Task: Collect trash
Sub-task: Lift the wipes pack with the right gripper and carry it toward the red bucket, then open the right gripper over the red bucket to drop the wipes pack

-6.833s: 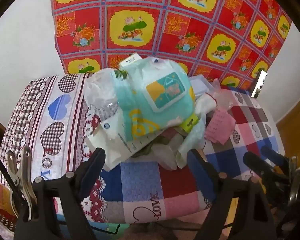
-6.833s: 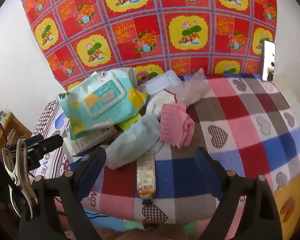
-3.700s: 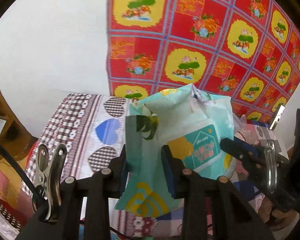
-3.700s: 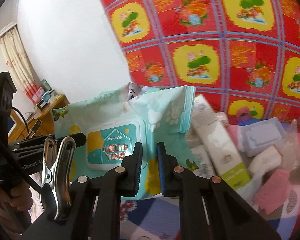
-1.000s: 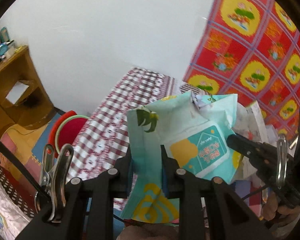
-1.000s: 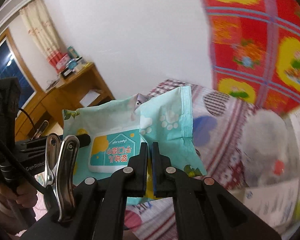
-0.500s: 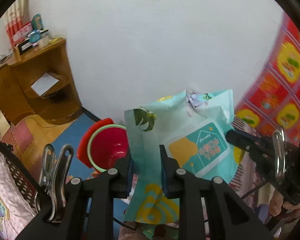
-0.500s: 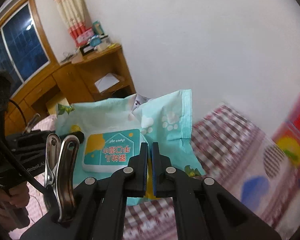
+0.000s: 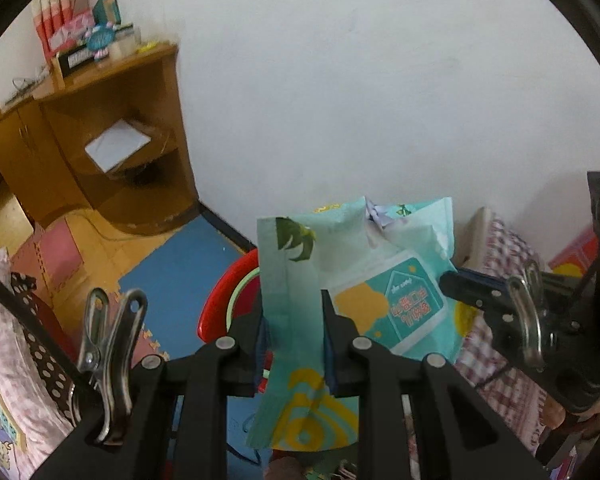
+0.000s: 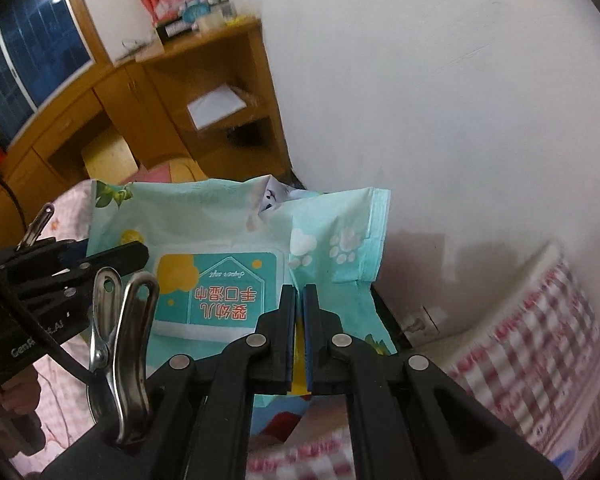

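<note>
Left wrist view: the left hand-held gripper (image 9: 294, 326) is clenched on one end of the wipes pack (image 9: 352, 296), carried in the air above a red bin (image 9: 220, 304) on the floor, presumably its destination.

Right wrist view: the right hand-held gripper (image 10: 299, 334) pinches the pack's (image 10: 228, 248) thin edge, sharing the load. Its label carries Chinese characters, upside down; "super soft" is my uncertain reading.

Teal wet-wipes pack (image 9: 384, 300) (crumpled, label showing), held aloft above red bin (image 9: 220, 304)
</note>
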Available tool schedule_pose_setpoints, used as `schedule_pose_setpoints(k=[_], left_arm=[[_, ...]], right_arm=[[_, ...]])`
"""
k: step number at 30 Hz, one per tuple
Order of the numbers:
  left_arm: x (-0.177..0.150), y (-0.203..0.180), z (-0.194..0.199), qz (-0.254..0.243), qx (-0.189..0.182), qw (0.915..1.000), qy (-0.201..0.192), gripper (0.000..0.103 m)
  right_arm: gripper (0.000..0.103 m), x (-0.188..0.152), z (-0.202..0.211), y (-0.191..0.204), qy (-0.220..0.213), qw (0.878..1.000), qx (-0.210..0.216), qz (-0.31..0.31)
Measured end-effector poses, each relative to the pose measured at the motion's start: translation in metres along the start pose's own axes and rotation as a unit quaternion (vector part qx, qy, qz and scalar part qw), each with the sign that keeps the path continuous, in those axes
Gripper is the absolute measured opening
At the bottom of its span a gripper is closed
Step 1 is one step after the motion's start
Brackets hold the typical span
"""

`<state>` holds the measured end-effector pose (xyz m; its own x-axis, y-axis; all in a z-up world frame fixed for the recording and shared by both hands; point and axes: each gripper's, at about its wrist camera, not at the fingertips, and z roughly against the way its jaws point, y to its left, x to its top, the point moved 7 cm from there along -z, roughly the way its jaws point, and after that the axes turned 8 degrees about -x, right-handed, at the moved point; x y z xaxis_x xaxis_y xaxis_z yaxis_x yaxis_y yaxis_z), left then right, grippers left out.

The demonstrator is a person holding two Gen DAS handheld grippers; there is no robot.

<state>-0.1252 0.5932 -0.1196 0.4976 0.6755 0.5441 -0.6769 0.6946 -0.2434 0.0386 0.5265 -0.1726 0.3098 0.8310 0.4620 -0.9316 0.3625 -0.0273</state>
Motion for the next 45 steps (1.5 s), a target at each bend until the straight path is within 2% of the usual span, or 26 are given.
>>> schedule_pose_setpoints(k=[8, 14, 17, 19, 21, 26, 36, 45], left_arm=[[0.0, 0.035, -0.055, 0.024, -0.004, 0.9989, 0.039, 0.023], [-0.003, 0.048, -0.091, 0.026, -0.003, 0.9975, 0.066, 0.023], [-0.009, 0.045, -0.103, 0.027, -0.004, 0.9964, 0.08, 0.023], [-0.012, 0.045, -0.112, 0.029, -0.008, 0.9957, 0.087, 0.025], [-0.014, 0.046, -0.12, 0.028, -0.003, 0.9953, 0.093, 0.031], [-0.02, 0.051, -0.136, 0.04, -0.002, 0.9929, 0.112, 0.042], [-0.02, 0.043, -0.147, 0.023, -0.011, 0.9922, 0.122, 0.042], [-0.02, 0.036, -0.127, 0.015, -0.014, 0.9929, 0.117, 0.042]], right_arm=[[0.006, 0.018, -0.06, 0.0, 0.048, 0.999, -0.012, 0.008], [0.007, 0.015, -0.09, -0.005, 0.08, 0.997, -0.01, -0.009], [0.019, 0.015, -0.1, -0.009, 0.09, 0.996, -0.01, -0.018], [0.032, 0.015, -0.103, -0.013, 0.09, 0.995, -0.016, -0.025], [0.034, 0.014, -0.106, -0.015, 0.093, 0.995, -0.019, -0.034], [0.034, 0.011, -0.102, -0.018, 0.094, 0.995, -0.011, -0.038], [0.034, 0.013, -0.076, -0.009, 0.067, 0.995, 0.0, -0.071], [0.034, 0.006, -0.037, 0.006, 0.042, 0.994, 0.01, -0.103]])
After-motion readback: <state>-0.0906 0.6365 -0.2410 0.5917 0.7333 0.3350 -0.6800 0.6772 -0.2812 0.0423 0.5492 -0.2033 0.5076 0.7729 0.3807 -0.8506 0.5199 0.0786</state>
